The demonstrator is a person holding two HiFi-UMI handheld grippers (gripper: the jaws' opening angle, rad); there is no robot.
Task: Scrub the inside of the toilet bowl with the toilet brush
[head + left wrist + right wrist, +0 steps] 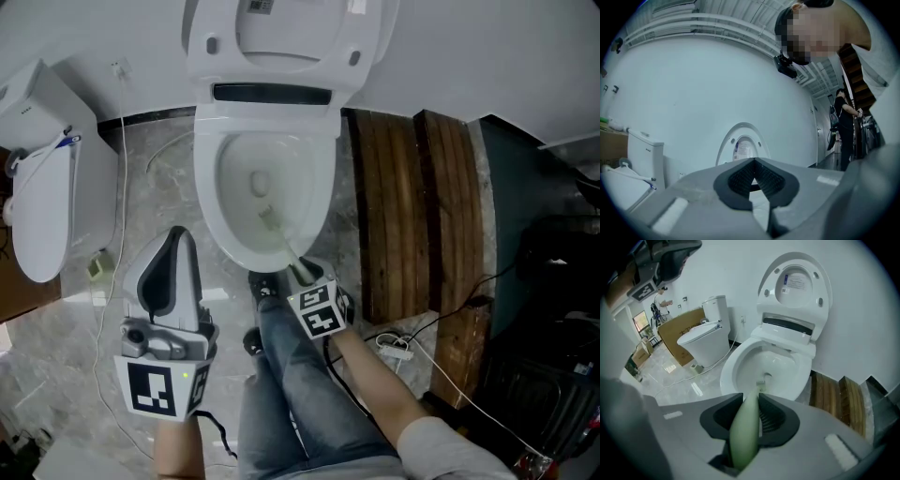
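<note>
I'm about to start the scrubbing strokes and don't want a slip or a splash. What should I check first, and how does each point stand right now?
1. Right gripper shut on the toilet brush by its green handle: ok.
2. Brush head down inside the toilet bowl: ok. Whether it touches the porcelain: cannot tell.
3. Lid and seat raised, so the bowl is open: ok.
4. Left gripper shut, empty, off to the side of the bowl: ok.
5. Floor by the feet: a power strip with its cables lies close on the right: not ok, mind your footing.
</note>
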